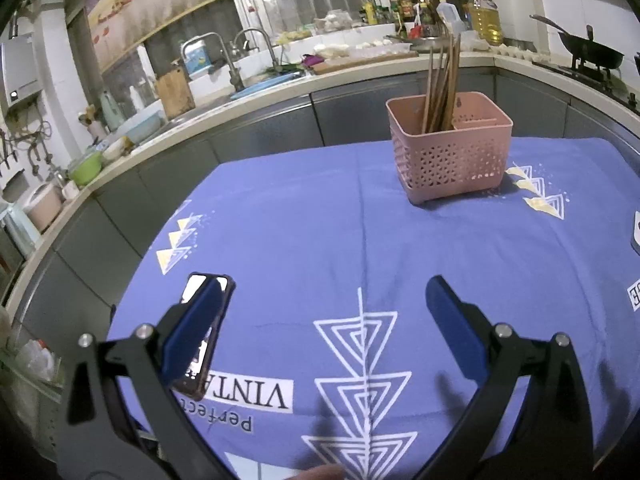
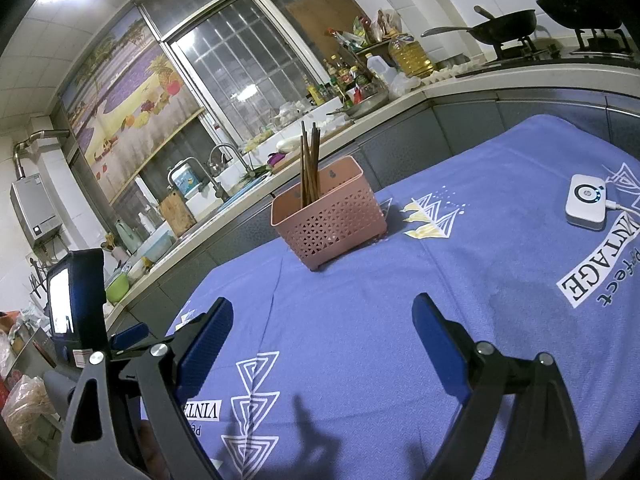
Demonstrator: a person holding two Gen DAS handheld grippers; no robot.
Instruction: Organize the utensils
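Observation:
A pink perforated utensil basket stands on the blue tablecloth at the far side, with several brown chopsticks upright in its left compartment. The basket and chopsticks also show in the right wrist view. My left gripper is open and empty, well short of the basket. My right gripper is open and empty, also short of the basket. The left gripper's body and its phone screen show at the left of the right wrist view.
A phone lies on the cloth under my left finger. A white device with a cable lies at the right. A kitchen counter with sink, bottles and woks runs behind the table.

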